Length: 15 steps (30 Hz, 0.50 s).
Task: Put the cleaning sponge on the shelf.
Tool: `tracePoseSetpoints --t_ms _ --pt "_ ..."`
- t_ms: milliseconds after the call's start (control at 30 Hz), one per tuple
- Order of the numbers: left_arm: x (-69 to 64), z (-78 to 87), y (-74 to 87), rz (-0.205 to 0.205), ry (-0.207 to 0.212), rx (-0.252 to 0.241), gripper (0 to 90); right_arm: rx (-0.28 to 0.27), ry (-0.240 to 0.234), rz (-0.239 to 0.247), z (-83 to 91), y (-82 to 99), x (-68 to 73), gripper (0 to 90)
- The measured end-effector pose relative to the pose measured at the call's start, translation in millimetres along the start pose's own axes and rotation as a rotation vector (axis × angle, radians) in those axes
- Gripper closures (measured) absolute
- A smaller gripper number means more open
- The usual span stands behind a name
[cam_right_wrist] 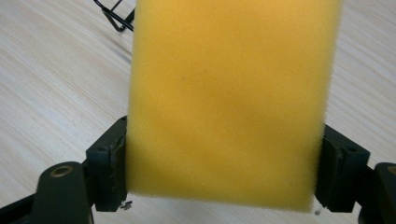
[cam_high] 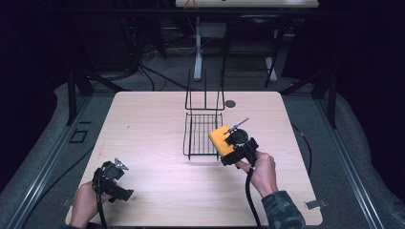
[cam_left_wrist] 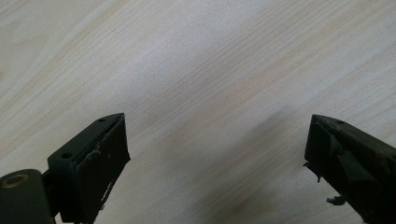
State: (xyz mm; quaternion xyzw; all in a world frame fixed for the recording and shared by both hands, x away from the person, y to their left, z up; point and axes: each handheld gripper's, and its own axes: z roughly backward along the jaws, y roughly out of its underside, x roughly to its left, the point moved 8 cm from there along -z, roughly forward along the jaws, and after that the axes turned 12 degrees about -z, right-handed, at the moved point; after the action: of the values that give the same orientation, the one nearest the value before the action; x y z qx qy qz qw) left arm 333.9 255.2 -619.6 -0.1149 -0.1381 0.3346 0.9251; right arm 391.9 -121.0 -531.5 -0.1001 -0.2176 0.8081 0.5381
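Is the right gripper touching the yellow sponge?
Touching. In the right gripper view, both jaws of the right gripper press against the sponge's two side edges.

**Jaws spread wide over bare wood**

Looking along the left gripper (cam_left_wrist: 217, 149): two black jaws rising from the bottom corners, set far apart with nothing between them. Beneath, a pale wooden tabletop (cam_left_wrist: 201, 60) with fine grain running diagonally. Soft shadow on the wood near the right-hand jaw. Worn, slightly frayed pads (cam_left_wrist: 109, 158) on the inner faces.
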Motion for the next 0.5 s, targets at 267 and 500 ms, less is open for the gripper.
tracePoseSetpoints --t_ms 267,500 --pt "-0.1 0.2 0.0 -0.006 -0.006 0.003 6.4 -0.009 -0.004 -0.005 -10.4 -9.4 9.8 20.9" --pt "-1.3 -0.3 -0.1 -0.014 -0.004 0.008 6.4 -0.020 -0.013 -0.007 -18.2 -15.4 15.4 21.0"
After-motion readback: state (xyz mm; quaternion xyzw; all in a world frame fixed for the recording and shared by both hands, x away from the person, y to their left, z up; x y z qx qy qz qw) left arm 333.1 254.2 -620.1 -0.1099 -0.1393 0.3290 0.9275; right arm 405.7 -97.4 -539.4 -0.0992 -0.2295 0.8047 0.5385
